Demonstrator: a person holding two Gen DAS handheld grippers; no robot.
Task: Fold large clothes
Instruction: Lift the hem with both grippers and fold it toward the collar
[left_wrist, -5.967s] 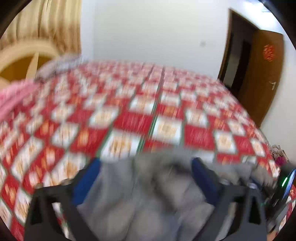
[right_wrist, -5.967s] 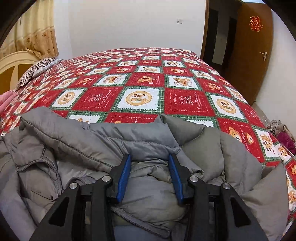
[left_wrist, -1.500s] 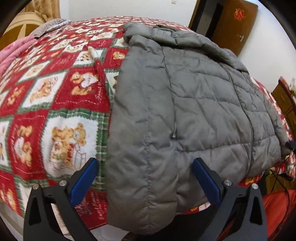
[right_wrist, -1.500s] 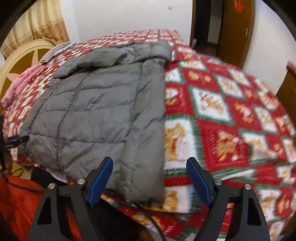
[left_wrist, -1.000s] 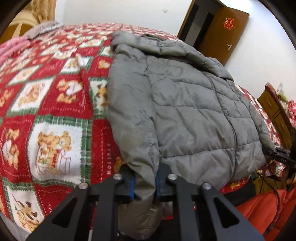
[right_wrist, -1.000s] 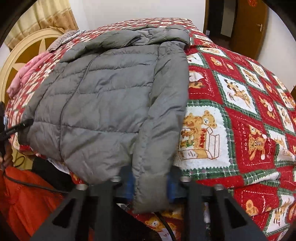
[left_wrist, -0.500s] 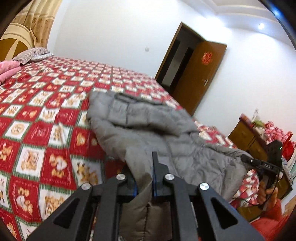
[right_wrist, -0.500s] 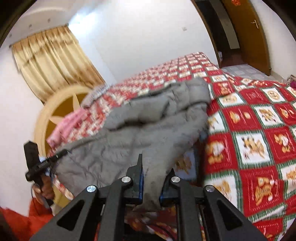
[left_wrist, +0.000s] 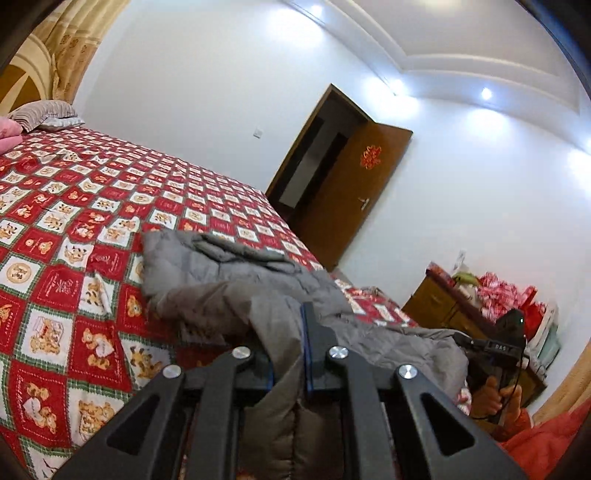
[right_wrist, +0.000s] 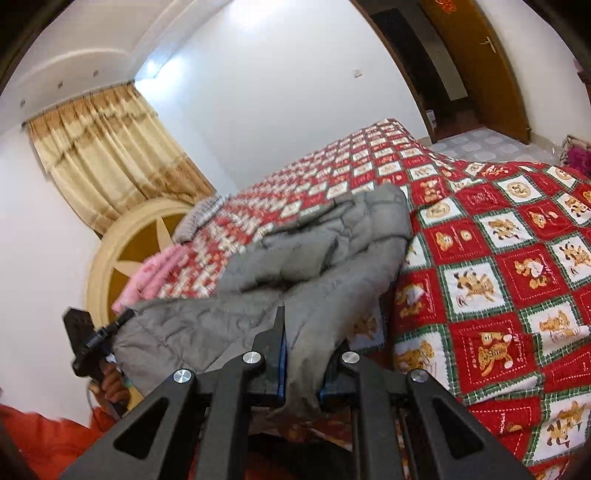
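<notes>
A grey quilted jacket (left_wrist: 221, 280) lies across the near part of the bed, its collar end resting on the quilt. My left gripper (left_wrist: 290, 332) is shut on one lower corner of it, and the fabric hangs down between the pads. My right gripper (right_wrist: 306, 343) is shut on the other lower corner of the jacket (right_wrist: 332, 251). Both corners are lifted off the bed, so the lower half sags between them. In the left wrist view the right gripper (left_wrist: 491, 345) shows at the far right in a hand. The right wrist view shows the left gripper (right_wrist: 96, 343) at the left.
A red, white and green checked quilt (left_wrist: 74, 229) covers the wide bed. A striped pillow (left_wrist: 44, 114) and pink bedding (right_wrist: 155, 273) lie by the round headboard (right_wrist: 125, 251). An open brown door (left_wrist: 351, 192) and a wooden dresser (left_wrist: 443, 306) stand to the right of the bed.
Both grippers went from open to shut on the jacket's lower corners, then rose and tilted up. The lower half of the jacket has come up off the bed with them.
</notes>
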